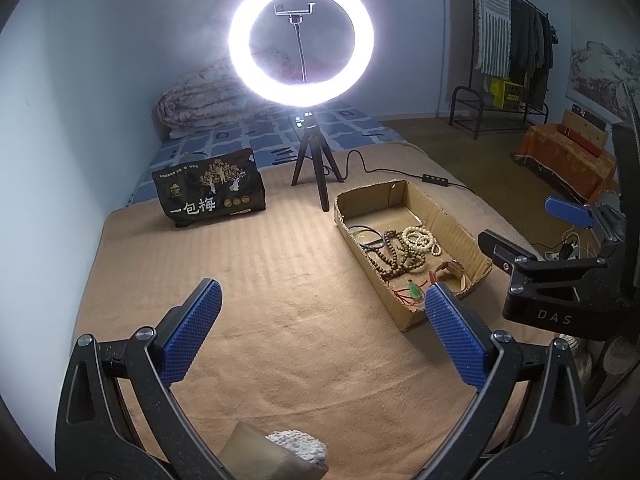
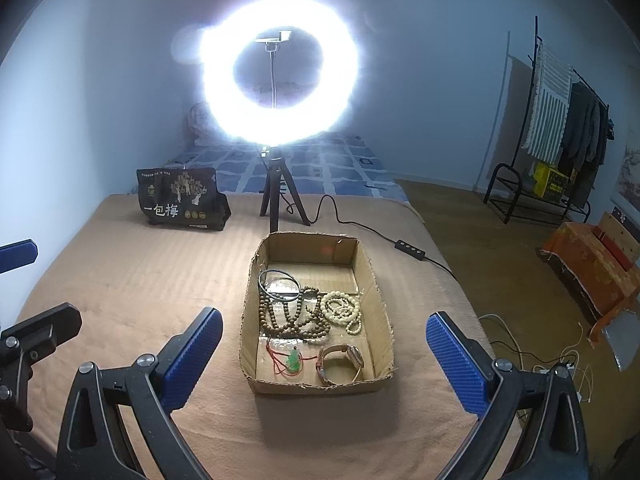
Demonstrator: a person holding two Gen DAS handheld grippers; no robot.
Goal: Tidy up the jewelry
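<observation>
An open cardboard box (image 2: 382, 320) (image 1: 448, 220) lies on a tan blanket. Inside lie brown wooden beads (image 2: 288, 312) (image 1: 390, 256), white beads (image 2: 344, 310) (image 1: 420, 240), a dark bangle (image 2: 278, 284), a green pendant on red cord (image 2: 293, 361) (image 1: 414, 291) and a wristwatch (image 2: 340, 362) (image 1: 450, 270). My right gripper (image 2: 324, 350) is open and empty, hovering just in front of the box. My left gripper (image 1: 322, 324) is open and empty, over the blanket to the left of the box. The right gripper also shows in the left wrist view (image 1: 532, 232).
A lit ring light on a small tripod (image 2: 276, 204) (image 1: 316, 168) stands behind the box, its cable (image 2: 360, 224) trailing right. A black snack bag (image 2: 180, 200) (image 1: 210, 190) stands at the back left. The blanket's right edge drops to the floor with loose cables (image 2: 560, 356).
</observation>
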